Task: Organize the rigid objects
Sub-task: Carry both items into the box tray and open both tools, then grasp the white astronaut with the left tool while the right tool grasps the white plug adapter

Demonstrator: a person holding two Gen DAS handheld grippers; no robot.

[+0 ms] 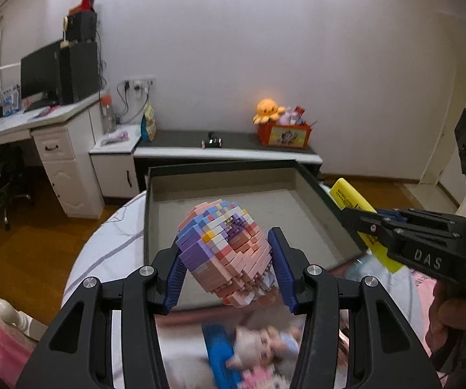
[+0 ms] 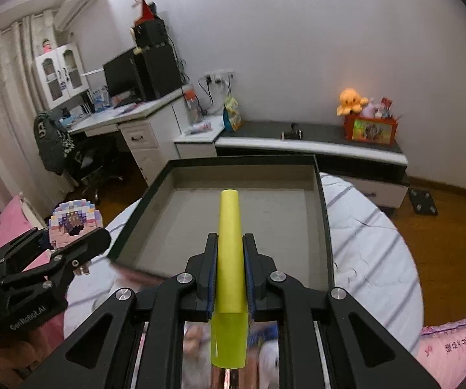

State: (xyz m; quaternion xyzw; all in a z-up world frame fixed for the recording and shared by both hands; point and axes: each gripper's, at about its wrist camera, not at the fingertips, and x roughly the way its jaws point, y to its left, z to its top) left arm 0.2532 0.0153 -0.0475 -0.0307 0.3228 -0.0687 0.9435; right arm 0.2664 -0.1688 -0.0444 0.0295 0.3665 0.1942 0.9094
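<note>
My left gripper (image 1: 229,259) is shut on a pink, purple and blue brick-built figure (image 1: 225,249), held just above the near edge of a shallow dark box (image 1: 220,171) with a grey floor. My right gripper (image 2: 229,259) is shut on a yellow marker (image 2: 229,253) that points forward over the same box (image 2: 325,214). In the left wrist view the right gripper (image 1: 362,223) and marker (image 1: 346,194) are at the box's right rim. In the right wrist view the left gripper (image 2: 80,243) and figure (image 2: 72,223) are left of the box.
The box lies on a striped white bed cover (image 2: 372,243). Dolls (image 1: 259,347) lie blurred below the left gripper. A low dark shelf (image 1: 226,149) with an orange toy box (image 1: 283,134) stands along the wall. A white desk (image 1: 54,136) stands at the left.
</note>
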